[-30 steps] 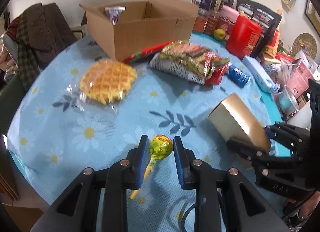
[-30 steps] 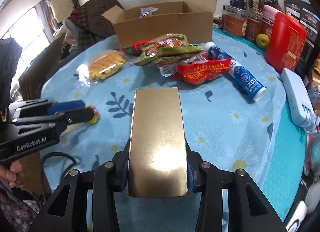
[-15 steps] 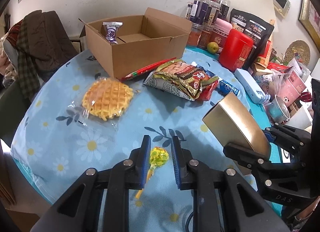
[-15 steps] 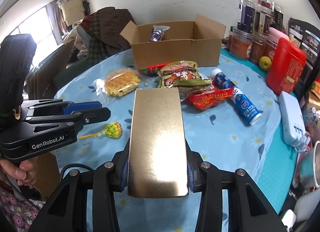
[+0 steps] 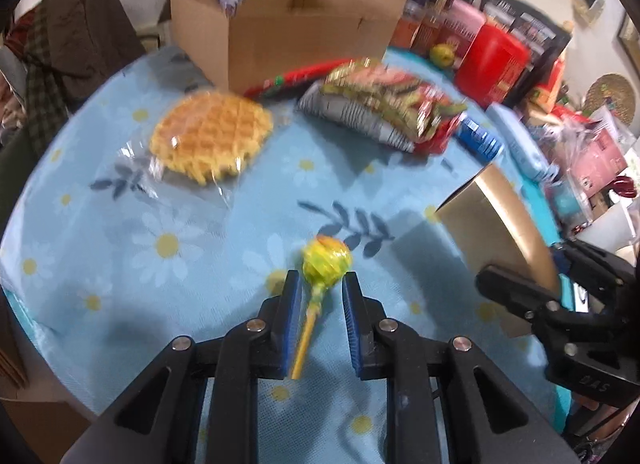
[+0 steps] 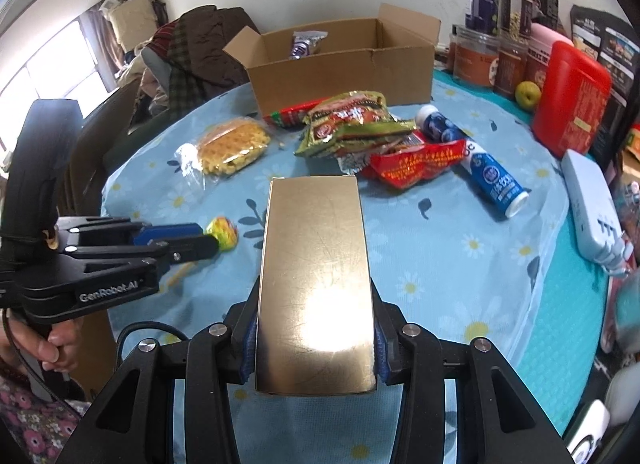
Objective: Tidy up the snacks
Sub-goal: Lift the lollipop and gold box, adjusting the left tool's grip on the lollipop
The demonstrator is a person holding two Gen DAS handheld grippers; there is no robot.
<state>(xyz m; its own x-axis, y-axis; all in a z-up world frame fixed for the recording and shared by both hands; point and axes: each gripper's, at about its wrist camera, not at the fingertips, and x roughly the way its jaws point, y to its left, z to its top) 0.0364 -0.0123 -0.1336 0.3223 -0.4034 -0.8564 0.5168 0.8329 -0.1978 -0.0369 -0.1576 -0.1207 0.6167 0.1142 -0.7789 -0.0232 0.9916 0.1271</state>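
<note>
**One lollipop between the left jaws, stick running back toward the wrist**

Both claws sit on the near side of the cardboard box (image 6: 344, 59), which stands open at the far edge of the table (image 5: 100, 248). The lollipop (image 5: 326, 260) lies well short of the box, its head just past the tips of the left gripper (image 5: 318, 284) and its stick trailing back between the blue pads. Those jaws have just been closing around it, yet a gap shows on either side, so nothing is pinched. The right gripper (image 6: 316, 340) is clamped on the gold box (image 6: 316, 264). For the lollipop, the left hand is plainly nearer.
</note>
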